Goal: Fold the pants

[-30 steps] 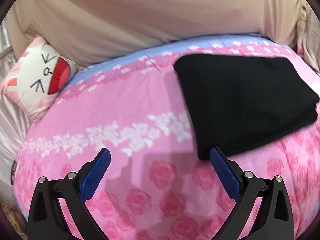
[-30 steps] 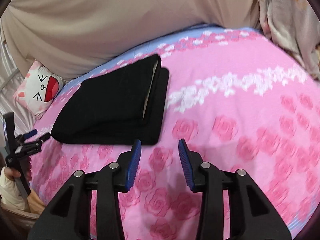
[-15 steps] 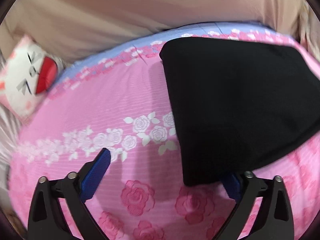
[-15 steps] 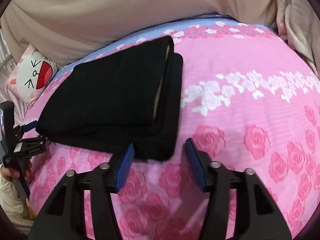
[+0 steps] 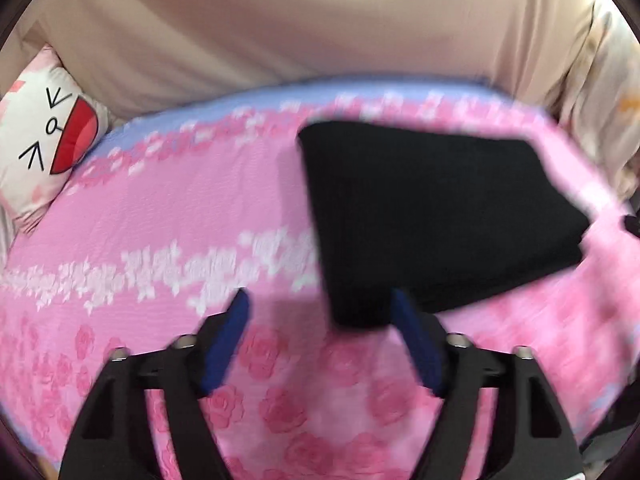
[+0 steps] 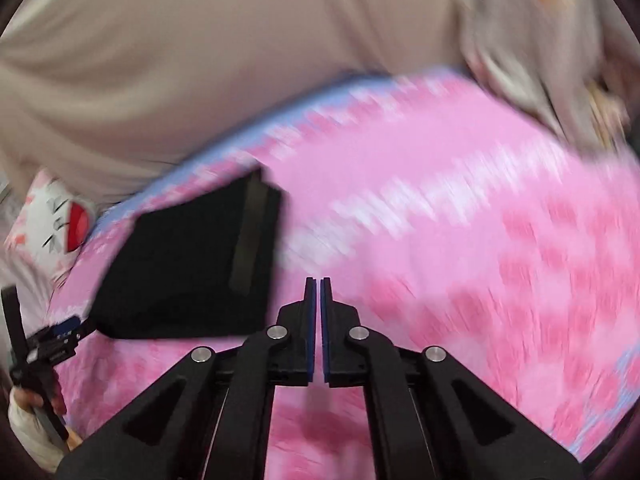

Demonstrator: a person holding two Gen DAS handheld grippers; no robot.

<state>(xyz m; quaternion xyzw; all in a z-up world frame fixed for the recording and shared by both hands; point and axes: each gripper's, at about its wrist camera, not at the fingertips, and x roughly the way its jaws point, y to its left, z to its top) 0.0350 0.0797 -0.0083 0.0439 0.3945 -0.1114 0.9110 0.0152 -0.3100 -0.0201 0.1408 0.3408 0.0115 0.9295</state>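
The black pants (image 5: 432, 212) lie folded into a flat rectangle on the pink rose-print bedspread (image 5: 180, 208). My left gripper (image 5: 320, 316) is open, and its right blue pad sits at the near corner of the pants. In the right wrist view the folded pants (image 6: 188, 264) lie to the left. My right gripper (image 6: 319, 292) is shut with nothing between its pads, just right of the pants' near edge. The left gripper (image 6: 60, 332) also shows at the far left of that view, at the pants' corner.
A white cat-face cushion (image 5: 44, 140) leans at the back left of the bed. A beige curtain (image 5: 320, 20) hangs behind the bed. A pale patterned blanket (image 6: 540, 40) is bunched at the back right. Both views are blurred by motion.
My right gripper has shut and pulled back to the right of the pants. My left gripper has drawn back from the pants' corner and its jaws have narrowed.
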